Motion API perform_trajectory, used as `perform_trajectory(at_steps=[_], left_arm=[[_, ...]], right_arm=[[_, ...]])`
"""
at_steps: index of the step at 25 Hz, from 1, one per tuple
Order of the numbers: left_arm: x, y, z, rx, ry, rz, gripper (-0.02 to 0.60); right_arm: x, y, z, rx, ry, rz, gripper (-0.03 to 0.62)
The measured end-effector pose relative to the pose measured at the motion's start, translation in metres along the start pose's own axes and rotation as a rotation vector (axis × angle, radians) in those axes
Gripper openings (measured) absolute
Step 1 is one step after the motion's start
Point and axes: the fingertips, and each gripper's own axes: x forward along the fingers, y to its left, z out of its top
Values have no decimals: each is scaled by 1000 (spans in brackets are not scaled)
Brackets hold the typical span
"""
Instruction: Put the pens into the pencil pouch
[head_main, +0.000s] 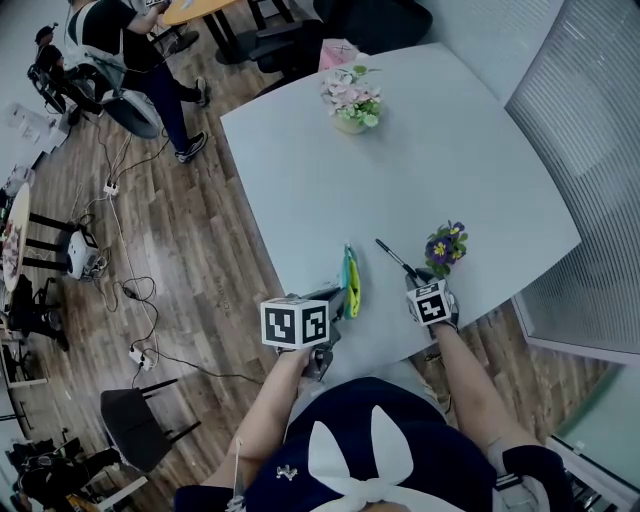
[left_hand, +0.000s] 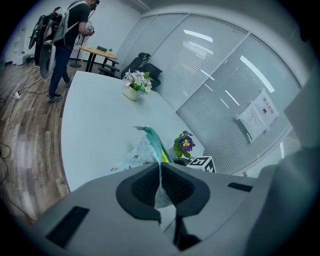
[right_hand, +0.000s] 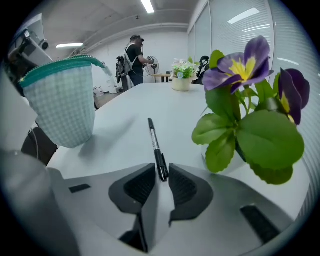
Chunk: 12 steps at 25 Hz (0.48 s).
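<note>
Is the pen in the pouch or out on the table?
Out: the pen lies flat on the table, one end between the right tool's jaws.

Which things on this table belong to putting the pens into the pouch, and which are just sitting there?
Job: pencil pouch, pinched by the left gripper; black pen, its end between the open fingers of the right gripper.
Bystanders: potted purple flower; pot of pale flowers farther off.

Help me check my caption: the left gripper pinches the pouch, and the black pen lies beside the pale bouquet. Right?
One slip: the black pen lies beside the purple pansy plant, not the pale bouquet, as the right gripper view shows. The left gripper does pinch the pouch.
</note>
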Motion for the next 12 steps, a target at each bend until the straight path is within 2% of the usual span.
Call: perform_trajectory(at_steps=[2, 5, 12], left_arm=[[1, 1, -1, 2, 4, 5, 29], [-1, 5, -2, 12, 14, 29, 29], [0, 2, 0, 24, 4, 6, 29]], right_arm=[[0, 2, -1, -9, 7, 2, 74], [-3, 7, -3, -1, 5, 8, 67], [-19, 12, 2, 24, -63, 1, 64]])
